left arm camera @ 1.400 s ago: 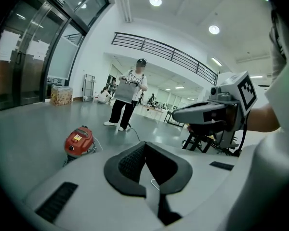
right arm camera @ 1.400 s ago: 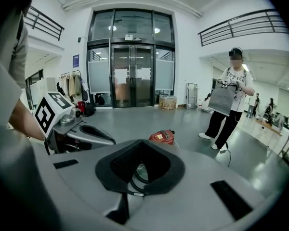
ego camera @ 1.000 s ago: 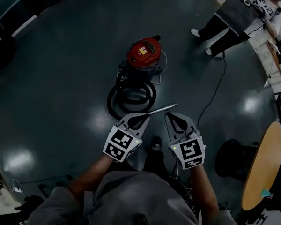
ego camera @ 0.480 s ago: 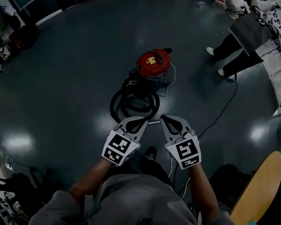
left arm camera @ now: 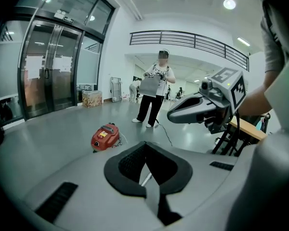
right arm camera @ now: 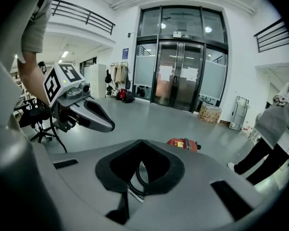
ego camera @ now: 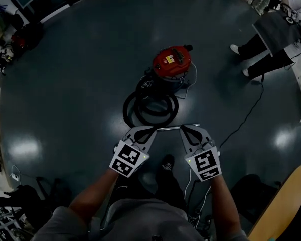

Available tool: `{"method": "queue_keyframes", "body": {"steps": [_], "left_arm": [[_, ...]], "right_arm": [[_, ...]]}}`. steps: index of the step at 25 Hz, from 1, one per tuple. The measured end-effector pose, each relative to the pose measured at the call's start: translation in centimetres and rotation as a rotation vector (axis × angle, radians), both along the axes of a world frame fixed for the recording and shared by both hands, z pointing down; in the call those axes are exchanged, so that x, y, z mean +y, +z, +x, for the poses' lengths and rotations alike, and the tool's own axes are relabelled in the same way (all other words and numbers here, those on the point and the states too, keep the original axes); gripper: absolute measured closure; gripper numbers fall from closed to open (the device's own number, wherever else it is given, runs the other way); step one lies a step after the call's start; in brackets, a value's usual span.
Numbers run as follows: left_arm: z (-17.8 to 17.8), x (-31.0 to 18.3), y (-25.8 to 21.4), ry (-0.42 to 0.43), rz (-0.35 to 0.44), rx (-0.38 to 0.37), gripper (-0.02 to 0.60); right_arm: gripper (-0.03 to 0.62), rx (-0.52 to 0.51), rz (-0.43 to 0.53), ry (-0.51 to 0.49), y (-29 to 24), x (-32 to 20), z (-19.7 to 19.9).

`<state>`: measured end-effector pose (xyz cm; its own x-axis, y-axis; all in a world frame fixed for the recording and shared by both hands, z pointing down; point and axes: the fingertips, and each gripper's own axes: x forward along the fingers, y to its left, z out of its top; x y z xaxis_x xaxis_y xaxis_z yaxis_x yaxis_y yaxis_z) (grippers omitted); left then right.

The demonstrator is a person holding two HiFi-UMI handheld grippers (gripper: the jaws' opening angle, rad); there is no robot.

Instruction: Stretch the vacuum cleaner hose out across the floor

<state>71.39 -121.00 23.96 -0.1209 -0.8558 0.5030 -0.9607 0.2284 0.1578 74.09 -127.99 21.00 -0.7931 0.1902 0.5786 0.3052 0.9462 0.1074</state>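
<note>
A red vacuum cleaner stands on the dark floor, and it shows too as the red vacuum cleaner and the red vacuum cleaner. Its black hose lies coiled in loops just in front of it, with a metal wand lying across the near side. My left gripper and right gripper hover side by side above the floor, just short of the coil and wand. Both are shut with nothing between the jaws. Through the right jaws I glimpse the hose.
A person in dark trousers stands at the far right, with a black cable trailing across the floor toward me. A round wooden table edge sits at the lower right. Bags lie at the far left. Glass doors close the hall.
The view has shifted so the vacuum and coil sit slightly farther right and up. Both grippers stay shut and close together, now right at the wand's near side.
</note>
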Motion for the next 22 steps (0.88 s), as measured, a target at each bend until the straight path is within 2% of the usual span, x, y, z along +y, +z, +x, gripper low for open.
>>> {"method": "queue_keyframes", "body": {"steps": [5,9,12,18,22], "left_arm": [[-1.0,-0.2,7.7,0.054,-0.065,0.021,0.574],[-1.4,-0.7,17.2,0.097,-0.154,0.075,0.574],[-2.0,-1.0,24.9,0.124,-0.206,0.087,0.574],[-2.5,-1.4,42.4,0.164,-0.285,0.125,0.572],[-2.3,-1.4,53.1,0.181,-0.331,0.141,0.572]], "right_arm": [[0.588,0.063,0.007,0.034,7.6,-1.0,-0.1],[0.588,0.122,-0.077,0.117,16.3,-2.6,-0.8],[0.588,0.161,-0.099,0.142,23.7,-3.4,-1.5],[0.565,0.279,-0.038,0.120,42.8,-4.5,-0.8],[0.495,0.367,0.018,0.009,54.4,-4.1,0.0]]}}
